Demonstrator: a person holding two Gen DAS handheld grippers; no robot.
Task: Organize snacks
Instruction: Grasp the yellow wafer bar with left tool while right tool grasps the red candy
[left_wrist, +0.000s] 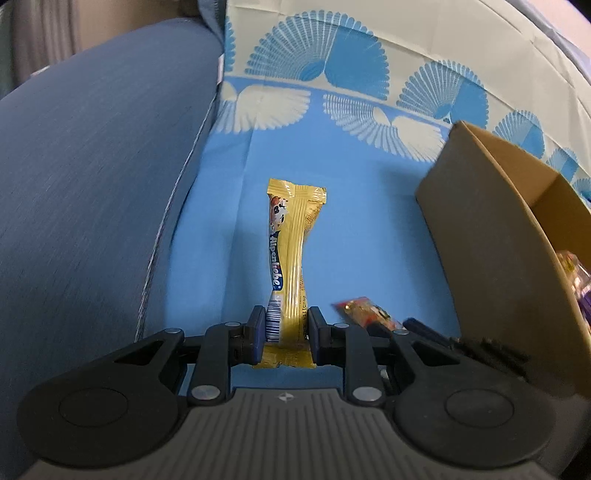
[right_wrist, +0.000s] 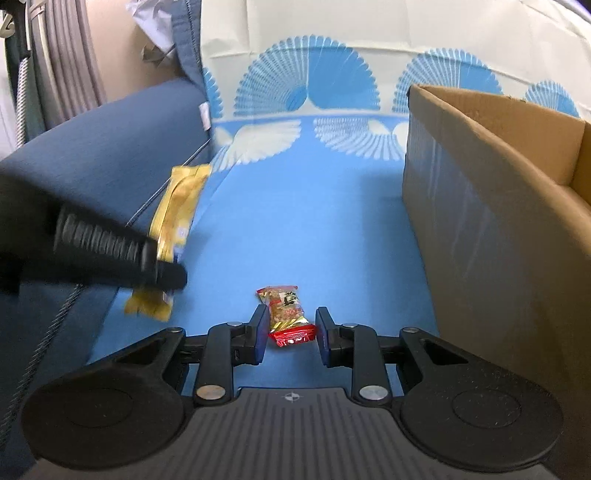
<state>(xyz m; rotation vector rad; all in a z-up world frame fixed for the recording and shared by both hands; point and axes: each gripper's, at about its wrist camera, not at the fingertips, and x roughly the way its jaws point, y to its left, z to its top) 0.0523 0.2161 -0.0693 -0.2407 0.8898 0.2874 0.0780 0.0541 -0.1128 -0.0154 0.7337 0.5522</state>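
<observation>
On blue patterned cloth (right_wrist: 295, 229) beside brown cardboard box (right_wrist: 491, 206): left gripper (left_wrist: 286, 325) clamps long yellow candy wrapper (left_wrist: 291, 251); right gripper (right_wrist: 291, 328) narrow, pads astride small red snack packet (right_wrist: 287, 314), contact unclear.

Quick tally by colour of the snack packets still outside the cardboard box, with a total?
Yellow: 1, the yellow wafer bar, clamped in the left tongs.
Red: 1, the small red packet, lying on the blue cloth between the right tongs.
Total: 2.
</observation>
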